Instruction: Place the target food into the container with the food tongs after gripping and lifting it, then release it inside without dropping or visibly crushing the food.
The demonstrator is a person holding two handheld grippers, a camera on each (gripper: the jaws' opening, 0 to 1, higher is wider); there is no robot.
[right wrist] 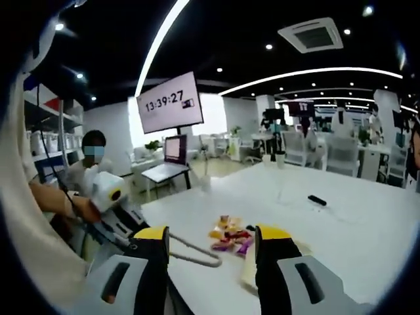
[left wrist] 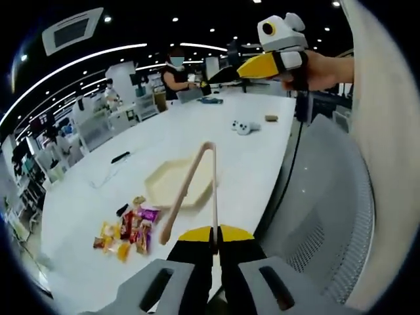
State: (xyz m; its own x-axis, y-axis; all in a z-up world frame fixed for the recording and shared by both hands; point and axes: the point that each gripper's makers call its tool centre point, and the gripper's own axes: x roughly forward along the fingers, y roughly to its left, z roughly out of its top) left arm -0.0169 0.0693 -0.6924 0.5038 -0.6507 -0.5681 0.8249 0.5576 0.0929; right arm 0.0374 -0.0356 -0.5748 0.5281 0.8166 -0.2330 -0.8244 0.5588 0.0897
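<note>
Left gripper (left wrist: 214,241) clamps the tongs (left wrist: 194,188), tips aimed at snack pile (left wrist: 129,231) near-left of tray (left wrist: 178,183); right gripper (right wrist: 211,246) fingers open, idle.

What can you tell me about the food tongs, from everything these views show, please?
The food tongs are pale beige, plastic-looking, with two long slim arms joined at a rounded far end. The left gripper is shut on one arm near its free end, holding them raised above the white table, over the cream hexagonal tray. They hold no food.
</note>
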